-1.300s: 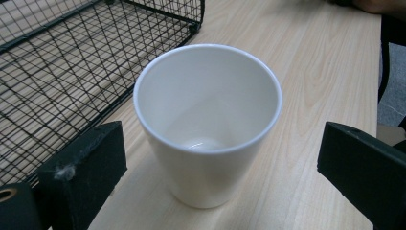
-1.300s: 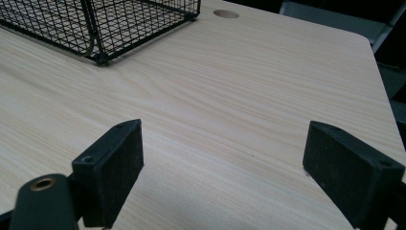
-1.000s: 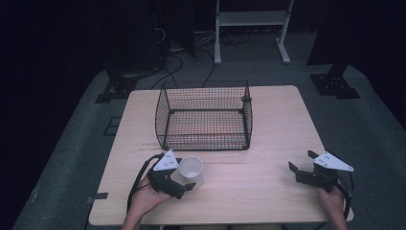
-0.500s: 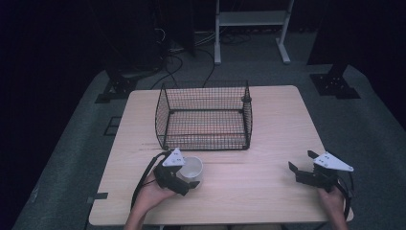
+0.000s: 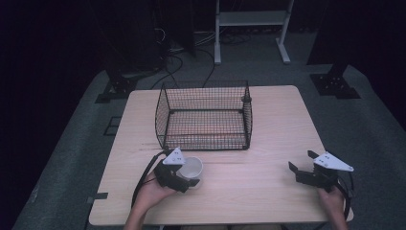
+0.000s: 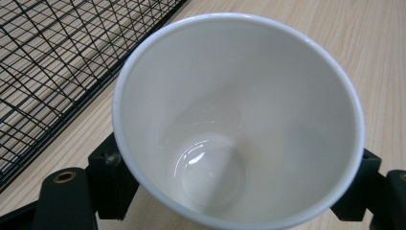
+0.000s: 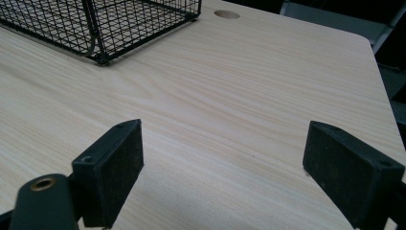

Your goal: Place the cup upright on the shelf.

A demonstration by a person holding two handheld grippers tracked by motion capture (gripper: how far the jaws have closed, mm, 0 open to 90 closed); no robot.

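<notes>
A white cup (image 5: 193,166) stands upright on the wooden table (image 5: 258,191), just in front of the black wire basket (image 5: 205,142). My left gripper (image 5: 190,173) has just been closing its jaws, and they now press on the cup's two sides. In the left gripper view the empty cup (image 6: 239,120) sits between the black pads (image 6: 111,179), with the basket (image 6: 48,62) at upper left. At the table's right front my right gripper (image 5: 301,161) hovers open. Its pads (image 7: 117,165) stand wide apart over bare wood, with nothing between them.
The basket is empty and sits mid-table; its corner (image 7: 103,57) lies far ahead and left of the right gripper. A round cable hole (image 7: 227,14) is near the table's far edge. Dark floor, cables and a white stand (image 5: 251,19) lie beyond the table.
The left gripper slid a little to the right around the cup and its jaws shut on it. The right gripper stayed where it was.
</notes>
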